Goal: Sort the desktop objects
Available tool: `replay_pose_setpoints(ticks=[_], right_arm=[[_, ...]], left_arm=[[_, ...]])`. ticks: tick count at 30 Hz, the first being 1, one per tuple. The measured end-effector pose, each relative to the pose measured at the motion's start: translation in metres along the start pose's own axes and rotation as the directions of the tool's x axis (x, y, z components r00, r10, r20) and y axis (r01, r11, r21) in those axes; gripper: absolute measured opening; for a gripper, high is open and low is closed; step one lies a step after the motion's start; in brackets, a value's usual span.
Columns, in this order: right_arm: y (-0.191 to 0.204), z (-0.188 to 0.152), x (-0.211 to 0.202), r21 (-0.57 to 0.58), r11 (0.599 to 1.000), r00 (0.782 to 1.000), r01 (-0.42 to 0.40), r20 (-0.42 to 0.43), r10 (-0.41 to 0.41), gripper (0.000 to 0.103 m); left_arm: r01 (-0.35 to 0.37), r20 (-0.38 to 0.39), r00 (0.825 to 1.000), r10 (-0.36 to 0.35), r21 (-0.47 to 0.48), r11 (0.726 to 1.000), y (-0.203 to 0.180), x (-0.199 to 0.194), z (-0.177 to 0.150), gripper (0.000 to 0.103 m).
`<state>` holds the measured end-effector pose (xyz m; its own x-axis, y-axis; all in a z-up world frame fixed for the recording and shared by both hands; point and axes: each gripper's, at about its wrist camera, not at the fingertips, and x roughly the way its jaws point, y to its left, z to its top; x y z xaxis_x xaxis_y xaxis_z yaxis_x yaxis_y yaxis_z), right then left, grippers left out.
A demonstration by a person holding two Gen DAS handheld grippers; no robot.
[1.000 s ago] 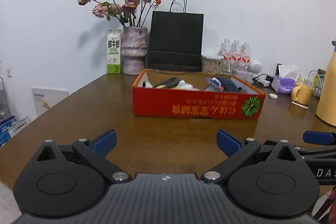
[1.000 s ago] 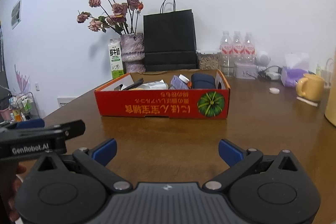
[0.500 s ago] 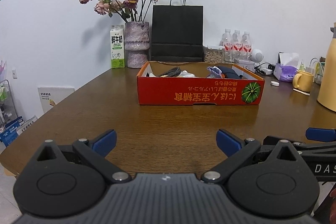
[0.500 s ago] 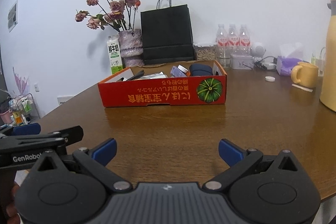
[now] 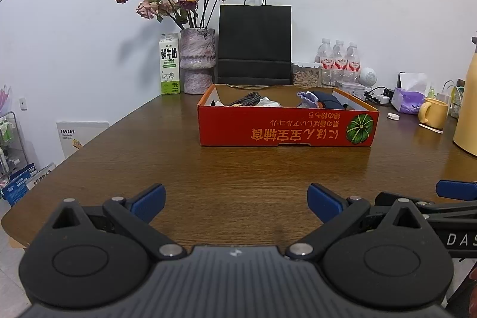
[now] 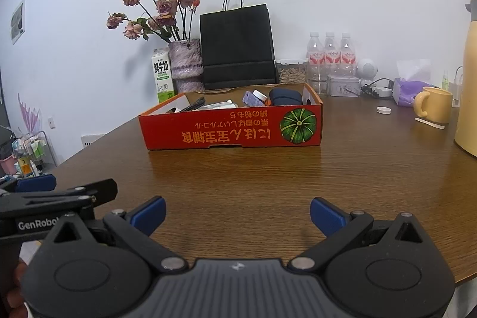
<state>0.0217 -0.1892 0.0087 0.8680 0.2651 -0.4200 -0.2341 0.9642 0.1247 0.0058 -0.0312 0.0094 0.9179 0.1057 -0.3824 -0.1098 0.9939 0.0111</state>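
A red cardboard box (image 5: 286,128) (image 6: 232,128) with a green pumpkin print stands mid-table. Inside lie a black cable (image 5: 246,101), a purple item (image 5: 307,98) (image 6: 252,99), a dark blue pouch (image 6: 284,97) and white packets (image 6: 219,105). My left gripper (image 5: 235,203) hangs open over the near table edge, well short of the box, nothing between its blue fingertips. My right gripper (image 6: 237,216) is open too, beside it on the right, equally far from the box. Each view catches the other gripper at its side edge.
Along the back wall: a milk carton (image 5: 170,67), a vase of dried roses (image 5: 196,60), a black paper bag (image 5: 255,43), water bottles (image 5: 338,61), a snack jar (image 6: 292,71). At right: a yellow mug (image 6: 433,105), purple tissue pack (image 6: 410,90), tall yellow jug (image 6: 469,79), small white cap (image 6: 383,110). Brown wooden table (image 5: 238,169).
Both grippers have drawn back from the box and dropped lower, so the box looks smaller and farther away. Both jaws stay open and empty.
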Motion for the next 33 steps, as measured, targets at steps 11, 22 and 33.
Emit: replay_pose_setpoints(ticks=[11,22,33], right_arm=[[0.0009,-0.0008,0.0009,0.000,1.000,1.000,-0.001,-0.005,0.001,0.103],[0.0019,-0.0008,0.0007,-0.002,1.000,1.000,0.000,-0.003,0.000,0.103],[0.0018,-0.0010,0.0005,-0.001,1.000,1.000,-0.002,-0.004,0.002,0.103]], left_arm=[[-0.004,-0.004,1.000,0.004,-0.002,1.000,0.0019,-0.0002,-0.0001,0.103],[-0.009,0.001,1.000,0.009,-0.002,1.000,0.0022,-0.0024,-0.0001,0.103],[-0.010,0.002,1.000,0.010,-0.004,1.000,0.0031,-0.0031,0.0004,0.103]])
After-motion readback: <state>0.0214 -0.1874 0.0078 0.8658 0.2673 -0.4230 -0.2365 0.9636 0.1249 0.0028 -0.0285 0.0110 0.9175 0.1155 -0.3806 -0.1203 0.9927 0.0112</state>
